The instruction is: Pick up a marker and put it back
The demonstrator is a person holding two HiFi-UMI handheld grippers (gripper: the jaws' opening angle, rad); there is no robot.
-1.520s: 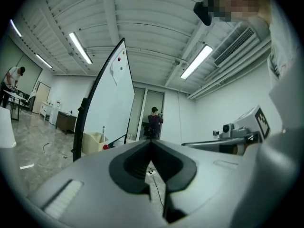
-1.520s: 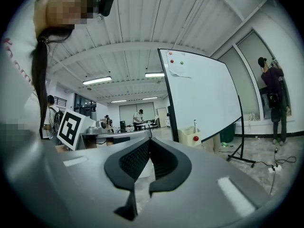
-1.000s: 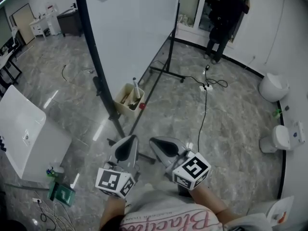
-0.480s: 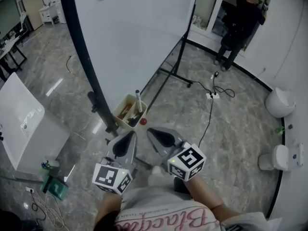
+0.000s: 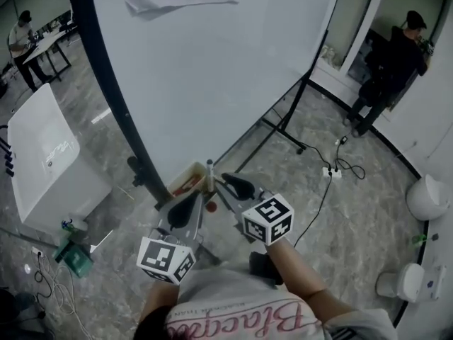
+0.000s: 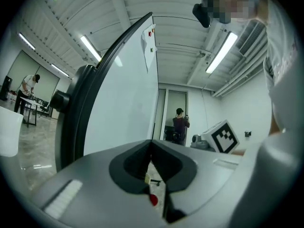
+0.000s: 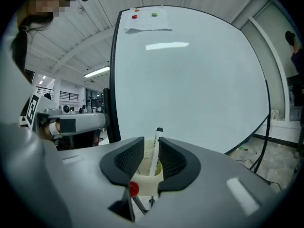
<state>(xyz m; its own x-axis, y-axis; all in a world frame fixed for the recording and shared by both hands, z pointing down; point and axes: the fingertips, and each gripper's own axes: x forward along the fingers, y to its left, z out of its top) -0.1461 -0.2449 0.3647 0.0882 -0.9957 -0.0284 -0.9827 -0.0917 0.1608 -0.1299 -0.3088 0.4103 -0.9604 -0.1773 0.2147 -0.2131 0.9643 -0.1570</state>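
Both forearms hold their tools roughly level: the left gripper (image 5: 192, 202) has its smooth grey jaws pressed together, empty, while the right gripper (image 5: 228, 181) has ribbed black pads that have just been opening. Seen through their gap (untouched), the slim white, black-capped marker (image 7: 155, 151) stands upright in a cream box (image 7: 145, 182) below the glossy whiteboard (image 5: 212, 62).

The person wears a white shirt (image 5: 241, 317) with pink script lettering. Beyond the shirt, the left tongs (image 5: 192, 198) and right tongs (image 5: 226, 179) are smooth grey shells with black ridged pads (image 7: 124, 159). Each carries a white cube (image 5: 267, 219) printed with black squares.
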